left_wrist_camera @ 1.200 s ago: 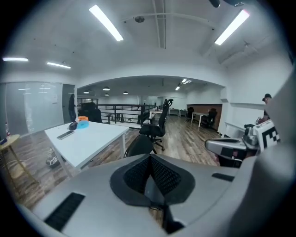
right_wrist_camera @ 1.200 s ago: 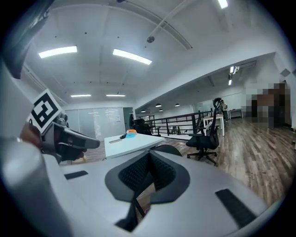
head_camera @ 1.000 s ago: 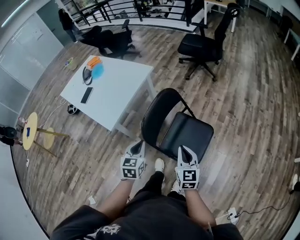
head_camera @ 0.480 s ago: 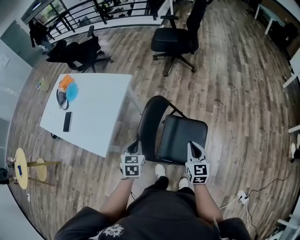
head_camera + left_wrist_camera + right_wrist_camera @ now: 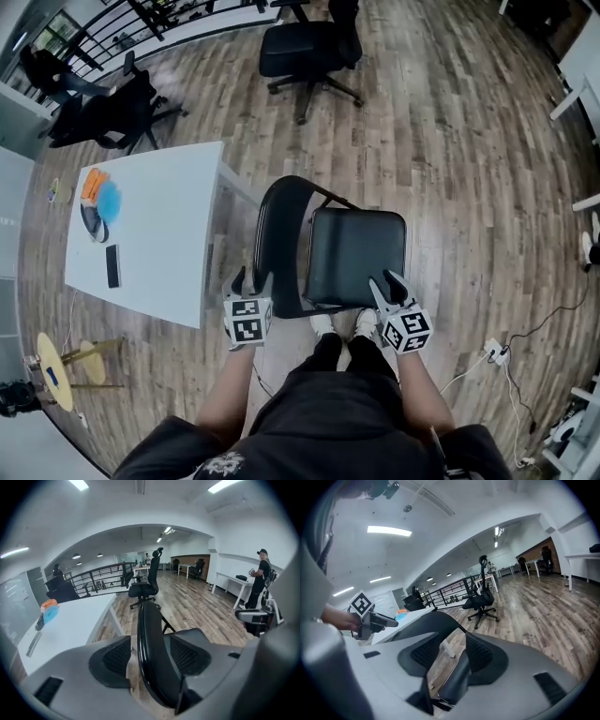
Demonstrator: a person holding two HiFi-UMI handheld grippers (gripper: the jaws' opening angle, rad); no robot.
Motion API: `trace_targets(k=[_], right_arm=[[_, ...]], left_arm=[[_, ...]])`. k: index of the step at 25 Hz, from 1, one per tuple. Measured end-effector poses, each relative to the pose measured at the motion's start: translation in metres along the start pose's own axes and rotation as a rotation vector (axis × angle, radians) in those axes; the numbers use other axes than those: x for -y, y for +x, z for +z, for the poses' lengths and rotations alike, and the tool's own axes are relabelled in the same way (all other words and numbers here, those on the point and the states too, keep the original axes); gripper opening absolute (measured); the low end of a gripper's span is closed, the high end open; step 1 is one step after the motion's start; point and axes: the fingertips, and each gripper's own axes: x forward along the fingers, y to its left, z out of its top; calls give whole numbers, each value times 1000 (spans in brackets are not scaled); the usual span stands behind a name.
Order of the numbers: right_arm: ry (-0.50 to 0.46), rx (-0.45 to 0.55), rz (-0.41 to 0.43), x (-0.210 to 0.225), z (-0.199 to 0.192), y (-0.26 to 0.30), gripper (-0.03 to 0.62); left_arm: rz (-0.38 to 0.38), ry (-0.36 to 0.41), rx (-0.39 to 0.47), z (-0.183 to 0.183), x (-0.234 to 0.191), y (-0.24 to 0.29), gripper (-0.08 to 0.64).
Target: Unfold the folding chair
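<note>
The black folding chair stands in front of me with its seat down and its curved backrest to the left. My left gripper is at the backrest's near edge. In the left gripper view the backrest's rim runs between the opening jaws, with a gap on its left side. My right gripper is at the seat's near right corner. In the right gripper view the seat's edge lies between its opening jaws, not clamped.
A white table with a phone and small items stands just left of the chair. Two office chairs are farther off. A small yellow side table is at the lower left, and a cable with a plug strip at the right. A person stands by a far desk.
Both grippers have sunk and moved onto the chair, the left to the backrest's edge, the right to the seat's corner. Both jaws have gone from shut to open.
</note>
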Motion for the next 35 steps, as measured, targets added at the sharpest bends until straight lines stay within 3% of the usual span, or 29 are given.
trace_targets(k=[3,8,13,17,20,24,27,31,35], right_arm=[[61,-46,-35,45,-24,1,216],[178,-164,-100,134,-93,12,296],[299,-266,-44,200,-186,32,332],[467,-276,27,237,-240,49,357],[544,-294,44,266,-282,58,377],[605,-294,34,292,-328,71,377],[642,-288,51,309,-352,75,377],[762,-243,143,312,-364,89,383],[815,-236,232,309,-377,105,383]], left_arm=[[1,30,-51,-8,2,19,269],[-67,-53,-95,-14,7,46,317],[-100,-114,-119,-36,11,87,347],[-152,-187,-140,-50,16,108,347],[-188,-195,-150,-58,23,118,347],[-173,-131,-150,-58,22,129,347],[-168,-132,-195,-68,31,139,345],[-173,-142,-211,-67,36,139,345],[-185,-160,-200,-72,37,144,343]])
